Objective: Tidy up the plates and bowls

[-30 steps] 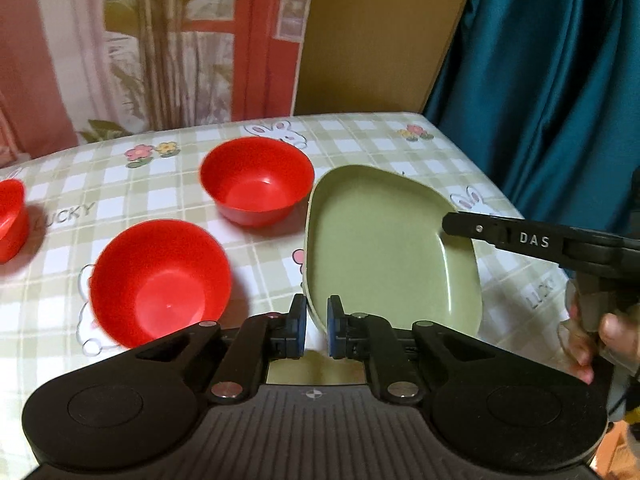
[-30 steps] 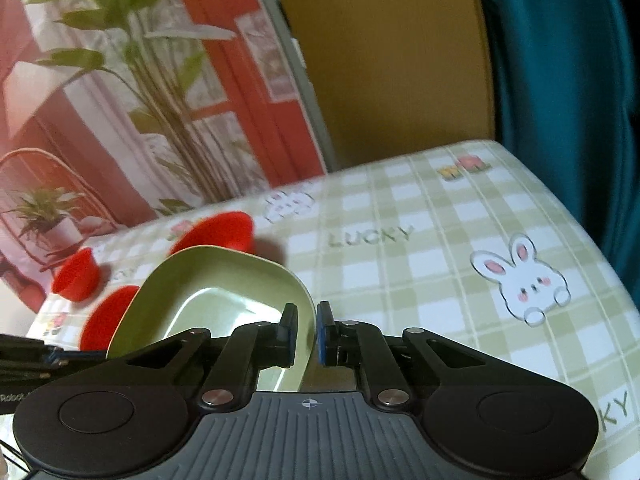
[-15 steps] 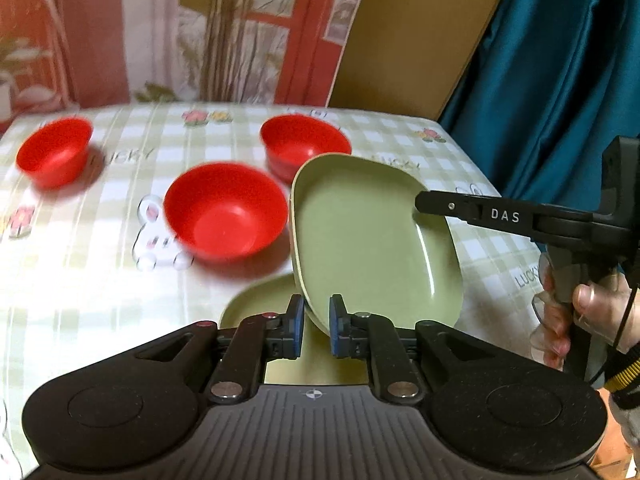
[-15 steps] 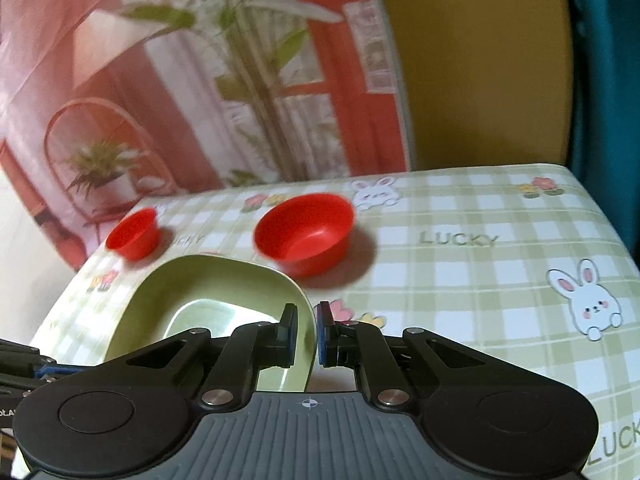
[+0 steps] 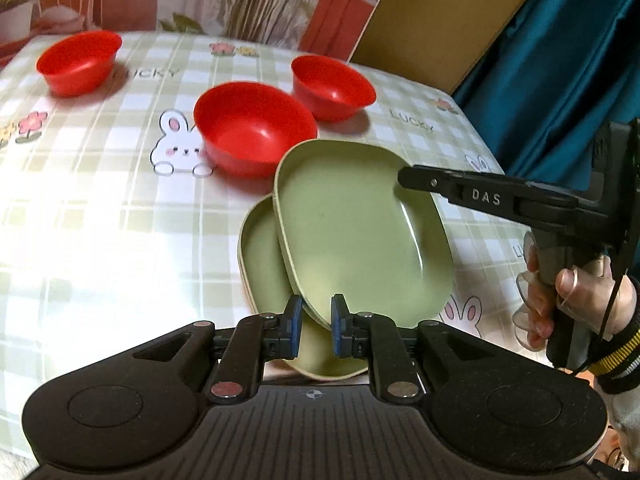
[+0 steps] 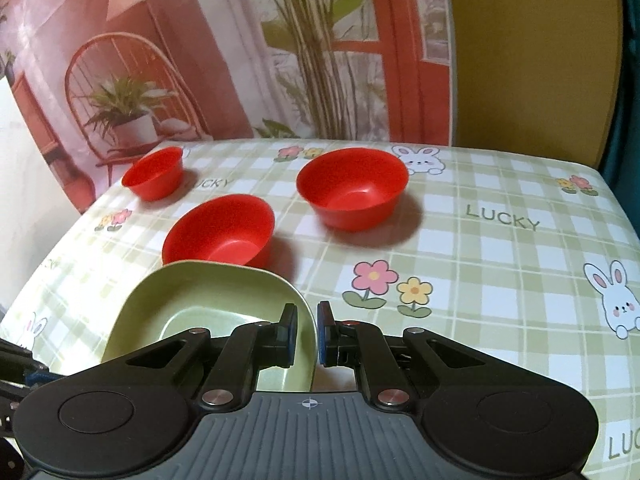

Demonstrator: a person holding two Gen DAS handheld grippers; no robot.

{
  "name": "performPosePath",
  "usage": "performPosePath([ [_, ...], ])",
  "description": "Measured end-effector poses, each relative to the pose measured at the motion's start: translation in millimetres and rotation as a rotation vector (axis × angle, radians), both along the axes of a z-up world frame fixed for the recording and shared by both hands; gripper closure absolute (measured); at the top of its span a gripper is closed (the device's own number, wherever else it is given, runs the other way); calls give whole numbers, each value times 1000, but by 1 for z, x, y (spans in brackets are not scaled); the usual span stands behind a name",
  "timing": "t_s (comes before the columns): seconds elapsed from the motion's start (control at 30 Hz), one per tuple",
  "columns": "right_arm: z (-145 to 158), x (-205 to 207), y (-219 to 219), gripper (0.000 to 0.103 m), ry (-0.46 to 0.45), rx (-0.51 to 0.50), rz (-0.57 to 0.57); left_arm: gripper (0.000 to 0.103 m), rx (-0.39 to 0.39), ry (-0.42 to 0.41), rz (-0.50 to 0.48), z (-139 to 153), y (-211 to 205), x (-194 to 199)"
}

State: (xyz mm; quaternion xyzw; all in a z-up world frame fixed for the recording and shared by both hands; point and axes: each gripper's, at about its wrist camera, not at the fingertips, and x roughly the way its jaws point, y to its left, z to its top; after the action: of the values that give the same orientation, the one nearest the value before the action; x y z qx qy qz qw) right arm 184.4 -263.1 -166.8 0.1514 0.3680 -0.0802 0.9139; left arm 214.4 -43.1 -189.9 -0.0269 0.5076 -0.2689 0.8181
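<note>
Still, my left gripper [image 5: 313, 320] slackening and right gripper [image 6: 307, 336] clamped on upper plate [image 5: 360, 236], it could slide off lower plate [image 5: 264, 256].

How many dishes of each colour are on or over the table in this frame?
Red bowls: 3, the far left bowl, the middle bowl, the far right bowl.
Green plates: 2, the upper plate held tilted, and the lower plate flat on the tablecloth under it.
Total: 5 dishes.
</note>
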Motion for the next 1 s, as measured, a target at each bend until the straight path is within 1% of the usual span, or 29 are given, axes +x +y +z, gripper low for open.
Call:
performPosePath([
  [0.3, -7, 10, 13, 93, 35, -16, 38, 86, 3, 38, 23, -3, 8, -5],
  [0.53, -13, 16, 21, 93, 71, -35, 54, 86, -17, 58, 30, -7, 15, -9],
  [0.63, -16, 16, 23, 93, 80, -44, 53, 86, -41, 69, 46, -6, 18, -7],
  [0.7, -17, 16, 23, 93, 86, -42, 52, 83, -47, 54, 52, -2, 19, -6],
  [0.77, -18, 15, 23, 93, 86, -45, 53, 78, -52, 28, 63, 2, 21, -6],
  [0.87, -18, 15, 23, 93, 88, -42, 52, 78, -58, -12, 104, 8, 23, 1],
  [0.93, -19, 15, 23, 93, 94, -42, 50, 77, -65, -22, 117, 11, 23, 6],
  [1.0, -19, 16, 23, 93, 96, -42, 50, 73, -66, -24, 106, 11, 21, 7],
])
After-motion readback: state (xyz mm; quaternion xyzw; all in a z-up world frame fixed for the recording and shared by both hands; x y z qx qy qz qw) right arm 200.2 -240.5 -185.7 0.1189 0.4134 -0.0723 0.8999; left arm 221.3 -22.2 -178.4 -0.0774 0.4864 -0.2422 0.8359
